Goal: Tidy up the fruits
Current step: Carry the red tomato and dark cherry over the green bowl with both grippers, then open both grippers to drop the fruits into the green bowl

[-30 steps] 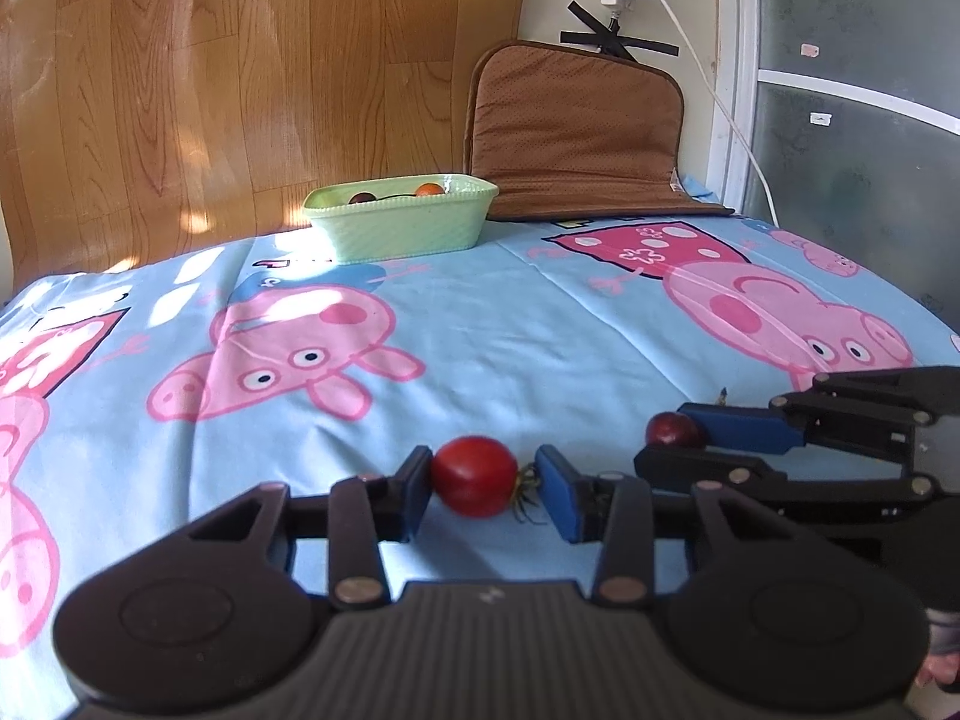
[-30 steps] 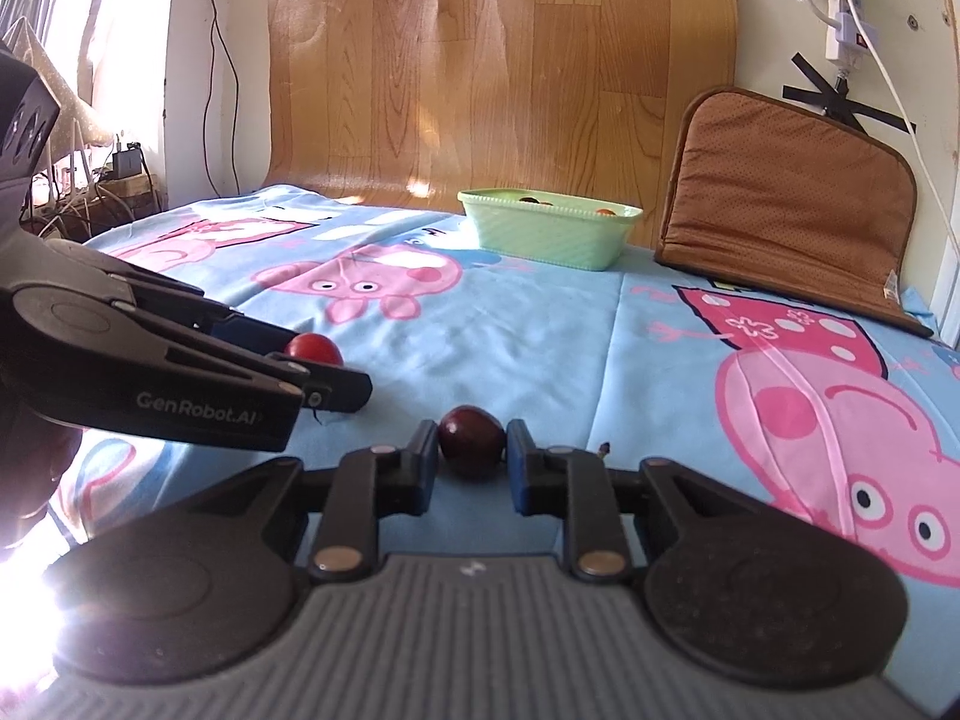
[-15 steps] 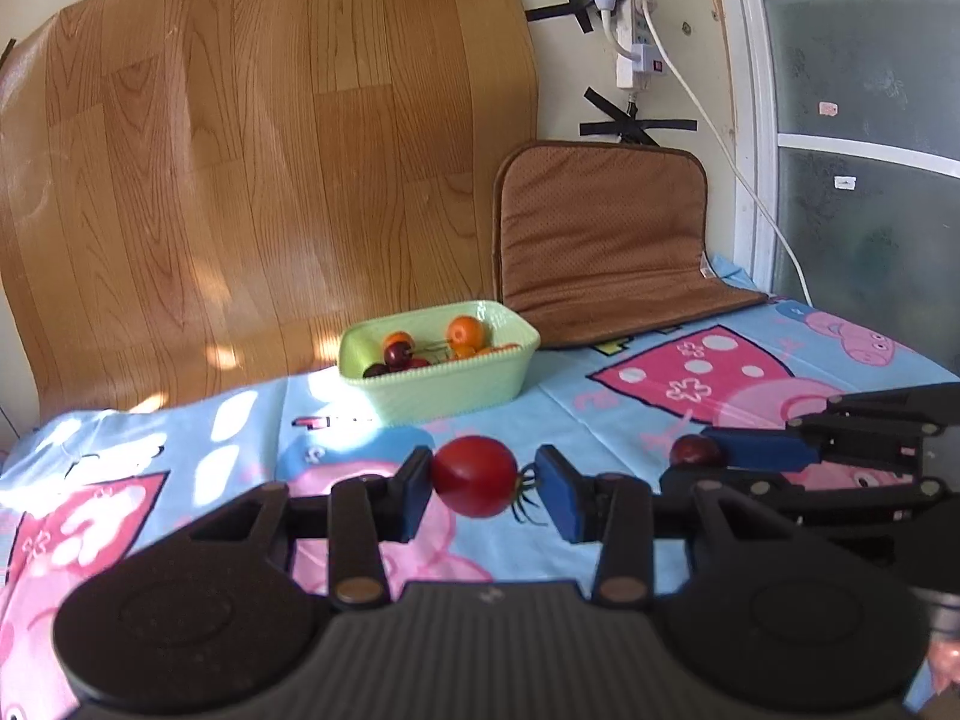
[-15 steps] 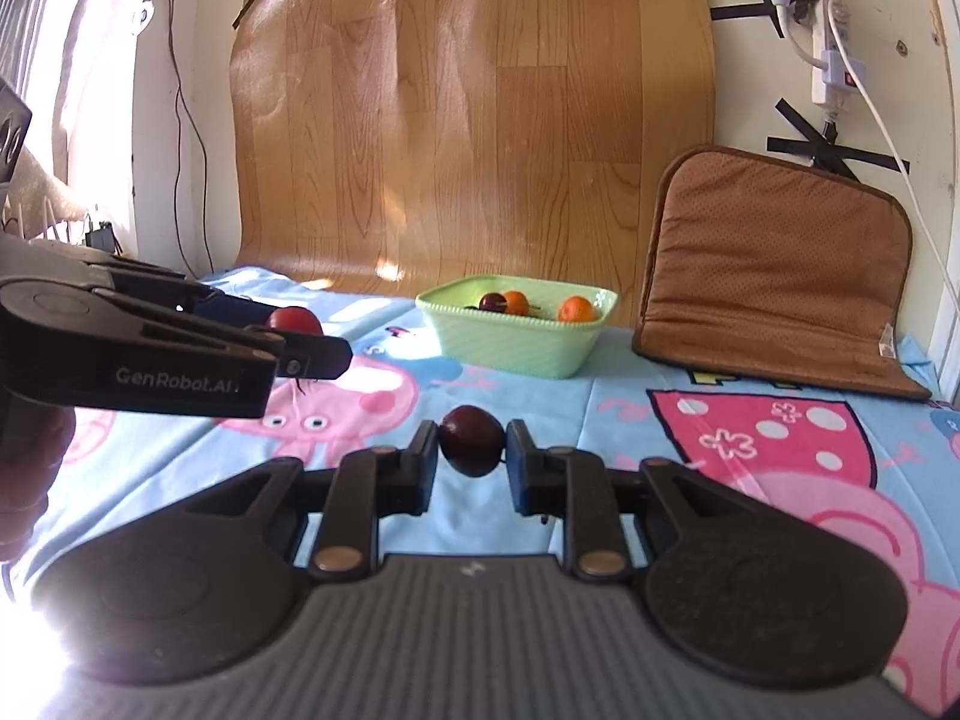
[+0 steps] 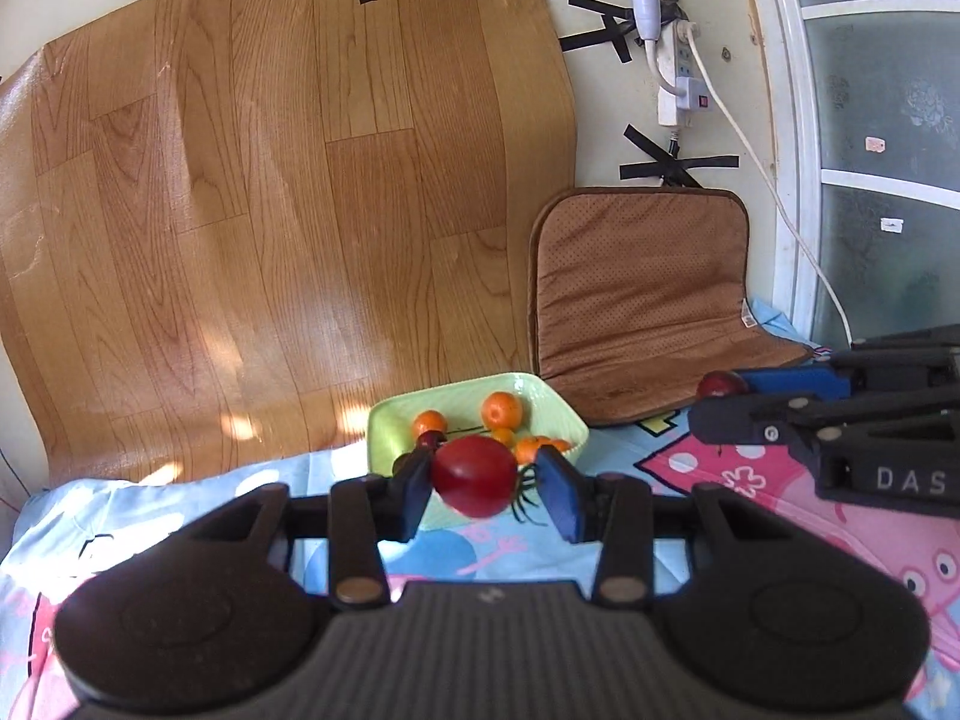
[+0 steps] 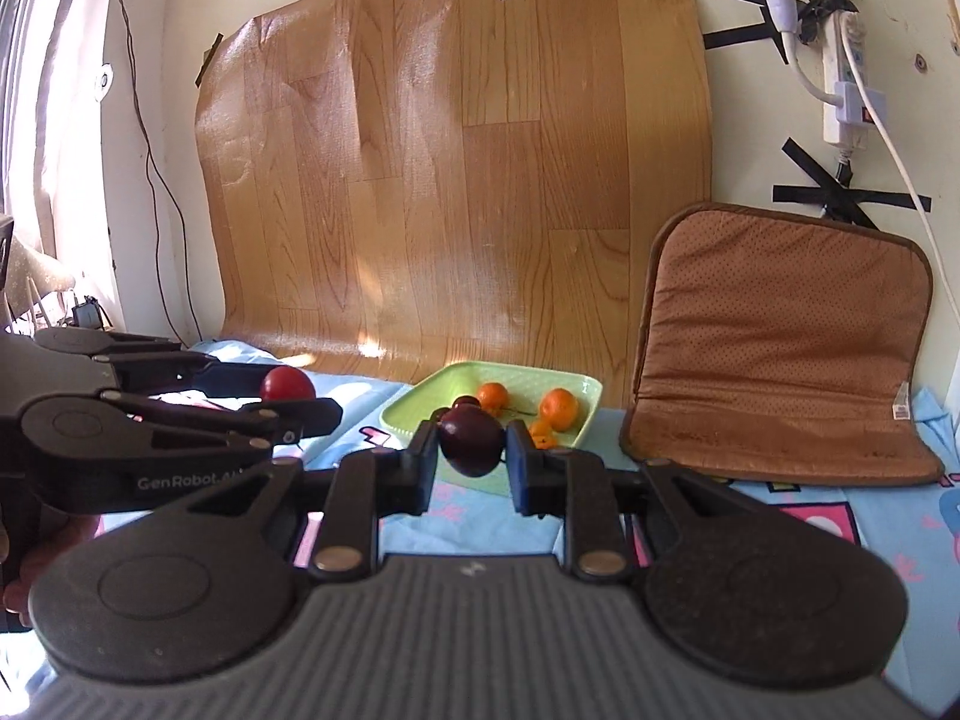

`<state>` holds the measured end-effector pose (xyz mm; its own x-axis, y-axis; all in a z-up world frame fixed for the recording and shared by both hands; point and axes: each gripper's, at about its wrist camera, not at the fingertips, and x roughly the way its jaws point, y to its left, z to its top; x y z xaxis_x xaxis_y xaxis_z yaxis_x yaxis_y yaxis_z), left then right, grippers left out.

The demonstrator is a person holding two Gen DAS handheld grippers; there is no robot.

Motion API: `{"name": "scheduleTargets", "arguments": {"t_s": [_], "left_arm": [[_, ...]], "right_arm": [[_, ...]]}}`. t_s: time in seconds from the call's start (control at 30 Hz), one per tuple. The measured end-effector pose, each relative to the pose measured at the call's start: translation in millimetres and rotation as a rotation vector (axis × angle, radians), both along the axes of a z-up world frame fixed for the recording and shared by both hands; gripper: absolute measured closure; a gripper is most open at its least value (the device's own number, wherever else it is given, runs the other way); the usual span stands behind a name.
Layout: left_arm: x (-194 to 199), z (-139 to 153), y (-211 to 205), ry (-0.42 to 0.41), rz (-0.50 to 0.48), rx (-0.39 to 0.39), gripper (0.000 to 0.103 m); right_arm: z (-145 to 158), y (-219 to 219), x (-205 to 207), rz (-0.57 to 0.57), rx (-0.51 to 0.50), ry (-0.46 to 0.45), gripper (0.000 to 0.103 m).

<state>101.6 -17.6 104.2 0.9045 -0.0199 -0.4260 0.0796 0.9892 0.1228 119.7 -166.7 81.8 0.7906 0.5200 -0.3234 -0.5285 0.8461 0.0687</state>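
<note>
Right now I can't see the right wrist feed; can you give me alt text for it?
The right tool is shut on a dark red fruit, held in the air short of a green tray of small oranges on a cartoon-print blue cloth. At left, the left tool grips a red tomato; a brown cushion leans on the wall at right.

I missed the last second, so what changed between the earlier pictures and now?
Both tongs rose off the cloth and moved toward the green bowl, now close ahead. Unchanged: left tongs grip the red tomato, right tongs grip the dark plum; nothing released.
</note>
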Motion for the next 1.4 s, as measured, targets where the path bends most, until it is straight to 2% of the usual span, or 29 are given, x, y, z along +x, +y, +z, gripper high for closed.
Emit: {"name": "scheduleTargets", "arguments": {"t_s": [0.17,0.7,1.13,1.4], "left_arm": [[23,-2,5,0.013,0.014,0.008,0.065],[106,-32,21,0.082,0.064,0.051,0.065],[177,-40,29,0.091,0.104,0.094,0.065],[204,-59,36,0.134,0.133,0.077,0.065]], "right_arm": [[0,3,19,0.004,-0.008,0.000,0.076],[-32,15,97,0.013,0.013,0.071,0.076],[-41,36,164,0.005,-0.007,0.114,0.076],[-59,46,194,-0.008,-0.009,0.171,0.076]]}}
